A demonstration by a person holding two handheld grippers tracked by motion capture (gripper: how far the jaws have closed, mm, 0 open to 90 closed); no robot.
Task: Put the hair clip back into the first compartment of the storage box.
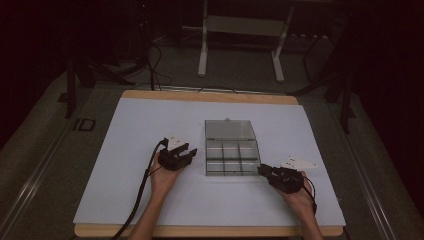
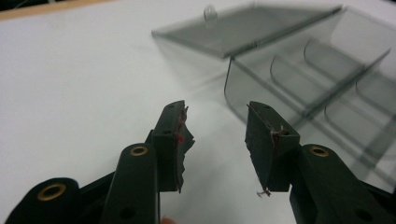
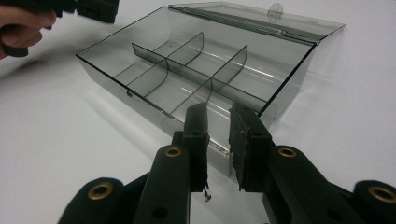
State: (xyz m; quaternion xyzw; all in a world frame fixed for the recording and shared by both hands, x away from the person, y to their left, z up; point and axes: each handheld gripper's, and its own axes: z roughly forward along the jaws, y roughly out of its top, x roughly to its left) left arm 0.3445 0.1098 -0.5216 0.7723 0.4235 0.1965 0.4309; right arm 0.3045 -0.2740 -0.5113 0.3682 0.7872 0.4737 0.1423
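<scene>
Box: clear divided box mid-desk, lid open to the far side.
Left hand-held gripper: released, just left of box.
Right hand-held gripper: jaws slightly parted at the box's near right corner, grasping nothing.

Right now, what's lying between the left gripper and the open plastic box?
Nothing: just a bare strip of white table separates the left gripper from the box, seen in the left gripper view and the high view.
</scene>
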